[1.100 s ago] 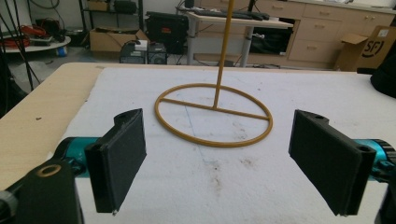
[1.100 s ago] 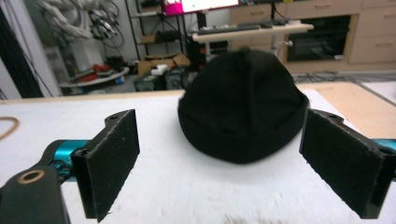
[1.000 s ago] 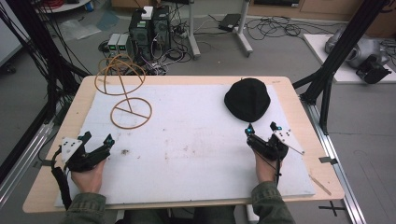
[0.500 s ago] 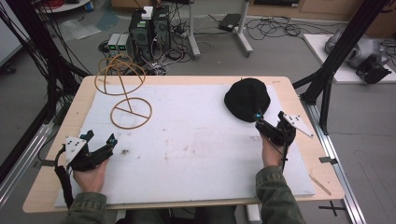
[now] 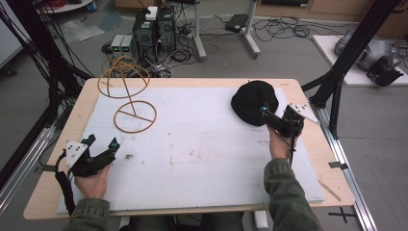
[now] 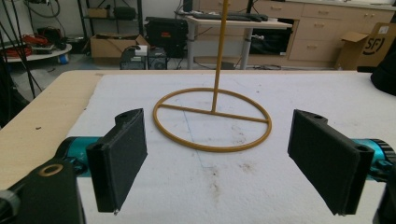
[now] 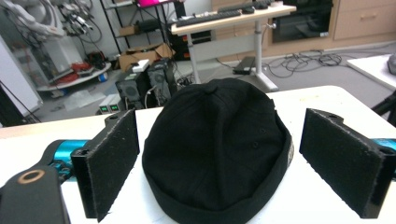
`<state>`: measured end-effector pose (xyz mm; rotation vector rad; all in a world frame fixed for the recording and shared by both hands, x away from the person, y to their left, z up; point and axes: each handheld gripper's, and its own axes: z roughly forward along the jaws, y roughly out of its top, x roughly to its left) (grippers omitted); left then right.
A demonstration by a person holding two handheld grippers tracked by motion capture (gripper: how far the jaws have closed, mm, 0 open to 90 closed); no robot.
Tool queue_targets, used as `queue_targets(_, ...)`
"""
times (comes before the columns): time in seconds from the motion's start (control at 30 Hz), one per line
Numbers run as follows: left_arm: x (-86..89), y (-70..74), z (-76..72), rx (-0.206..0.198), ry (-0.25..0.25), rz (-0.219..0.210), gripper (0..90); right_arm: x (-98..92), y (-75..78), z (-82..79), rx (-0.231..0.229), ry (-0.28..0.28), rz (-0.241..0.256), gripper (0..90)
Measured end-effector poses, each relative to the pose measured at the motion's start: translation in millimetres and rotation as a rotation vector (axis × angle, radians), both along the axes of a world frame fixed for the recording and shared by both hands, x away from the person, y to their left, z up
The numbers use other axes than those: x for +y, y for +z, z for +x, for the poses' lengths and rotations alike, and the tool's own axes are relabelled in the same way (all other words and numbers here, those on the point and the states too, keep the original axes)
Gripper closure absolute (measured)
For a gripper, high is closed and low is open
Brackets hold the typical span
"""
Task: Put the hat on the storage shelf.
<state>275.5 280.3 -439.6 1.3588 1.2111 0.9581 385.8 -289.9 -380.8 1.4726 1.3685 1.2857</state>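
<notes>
The right claw [image 5: 273,117] sits at the near right edge of the black cap [image 5: 254,102], which lies on the white mat [image 5: 202,154] toward the far right of the surface [image 5: 53,159]. In the right gripper view the claw [image 7: 238,158] is released, its jaws spread wide with one pad on each side of the cap [image 7: 217,144]; whether either pad touches the fabric cannot be told. The cap rests flat, brim down, its crown button facing up.

The left claw [image 5: 102,148] rests low over the mat near the left front corner, well apart from the cap. In the left gripper view this claw [image 6: 229,163] is also released and grasps nothing, its jaws wide apart and pointing toward the wire stand [image 6: 212,116]. The stand [image 5: 134,115] is on the far left of the mat, a round yellow base ring with an upright rod rising to a second ring above.
</notes>
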Motion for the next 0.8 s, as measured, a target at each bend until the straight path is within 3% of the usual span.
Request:
queue_targets(0.43, -1.6, -1.0, 1.4, 0.006, -0.017, 0.001, 19.9, 1.6, -0.6, 25.6, 0.049, 0.003, -0.009, 11.1)
queue_targets(0.8, -3.0, -1.7, 1.8, 0.003, -0.027, -0.003, 20.3, 3.4, 0.2, 53.1, 0.092, -0.018, -0.072, 11.3)
